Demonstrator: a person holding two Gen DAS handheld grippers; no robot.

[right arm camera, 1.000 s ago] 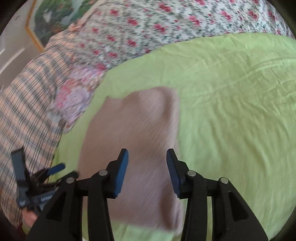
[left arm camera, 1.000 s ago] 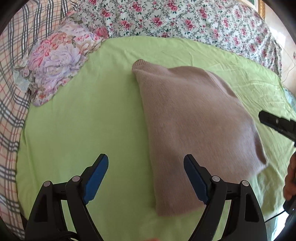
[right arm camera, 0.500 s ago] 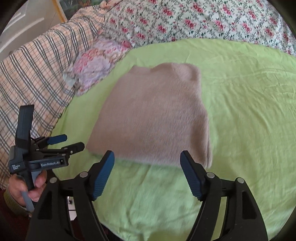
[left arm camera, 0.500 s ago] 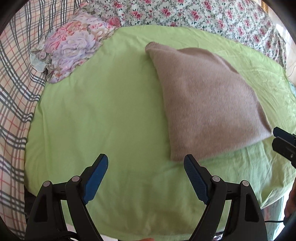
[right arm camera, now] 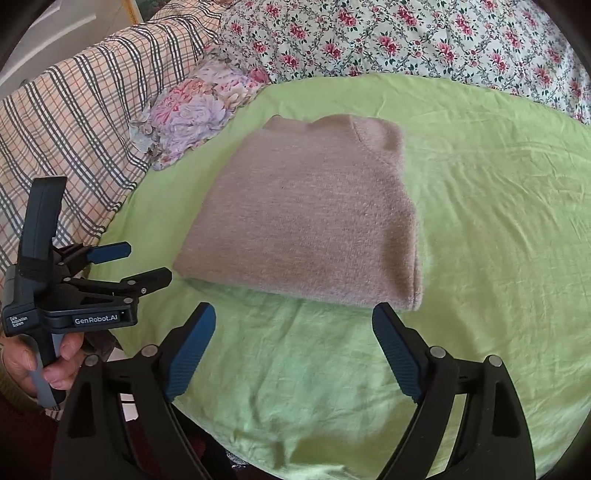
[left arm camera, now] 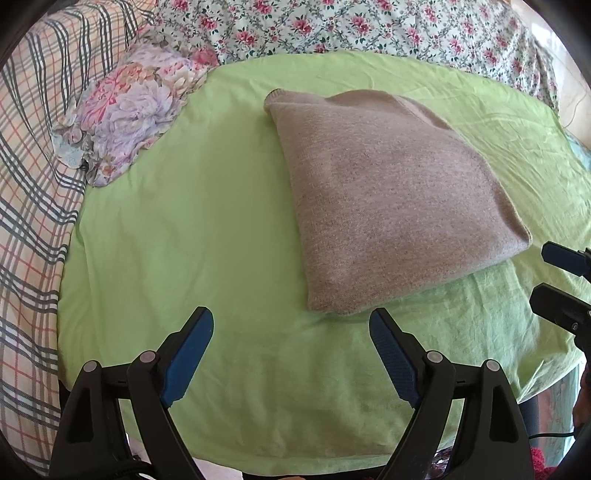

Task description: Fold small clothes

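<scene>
**Both grippers off the folded sweater, jaws apart**

My right gripper [right arm camera: 293,345] has its blue-padded jaws spreading wide at this moment, with nothing between them but bare green sheet. Just beyond the pads, up the frame, lies the folded beige knitted sweater [right arm camera: 314,218]; its near edge runs across almost the whole gap between the fingers without touching either one, and its near right corner sits just above my right-hand pad. The sweater is a flat, roughly rectangular bundle, with the collar end on the far side.

My left gripper [left arm camera: 291,350] is likewise spread, and nothing is pinched in it. From its camera the sweater [left arm camera: 384,206] lies ahead and off to the right: its nearest corner comes down close to the right-hand finger but stays clear of it, and the left-hand finger has only sheet in front of it. In the right wrist view I see this gripper from the side at the lower left, held by a person's hand [right arm camera: 48,365], with its fingers pointing toward the sweater's near left corner and stopping short of it.

The light green bedsheet [right arm camera: 480,221] under everything is slightly creased. At its far left corner a bunched floral cloth in pink and lilac [left arm camera: 129,110] rests well apart from the sweater. Behind it come a plaid checked blanket [left arm camera: 33,166] on the left and a white bedcover printed with red roses [left arm camera: 369,26] along the back.
</scene>
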